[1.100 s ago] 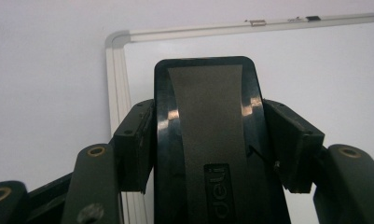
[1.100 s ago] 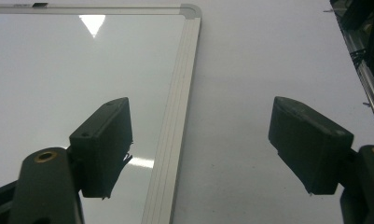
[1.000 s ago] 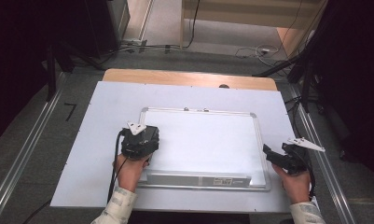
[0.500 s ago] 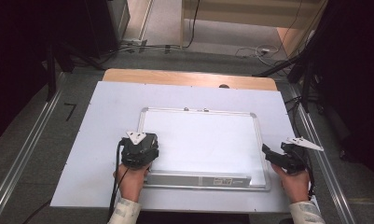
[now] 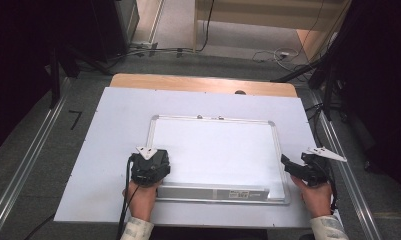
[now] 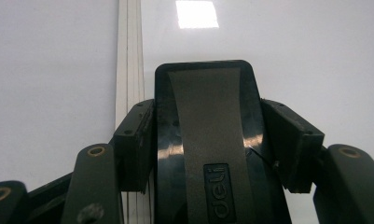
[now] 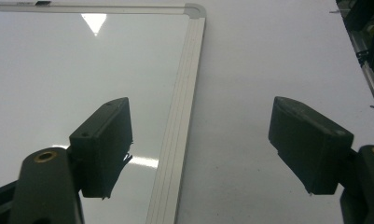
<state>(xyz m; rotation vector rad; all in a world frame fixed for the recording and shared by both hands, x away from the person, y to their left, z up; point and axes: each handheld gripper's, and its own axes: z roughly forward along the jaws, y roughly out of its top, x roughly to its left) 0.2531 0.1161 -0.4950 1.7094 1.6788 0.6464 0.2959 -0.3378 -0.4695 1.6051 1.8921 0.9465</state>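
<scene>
Left gripper (image 6: 208,140) was clamped on the eraser (image 6: 205,135) at the whiteboard's (image 5: 218,150) near-left corner; it needed flat, even strokes. Right gripper (image 7: 201,149) gaped.

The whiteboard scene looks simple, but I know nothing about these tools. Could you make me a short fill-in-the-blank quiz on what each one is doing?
1. The left tool is shut on a black whiteboard ____, seen up close in the left gripper view.
2. The right tool has its jaws ____, with nothing between them.
3. The whiteboard has a writing surface that is ____ of any marks.
4. In the right gripper view, the right tool's jaws straddle the board's ____.

Missing words: eraser; open; clean; frame
</scene>
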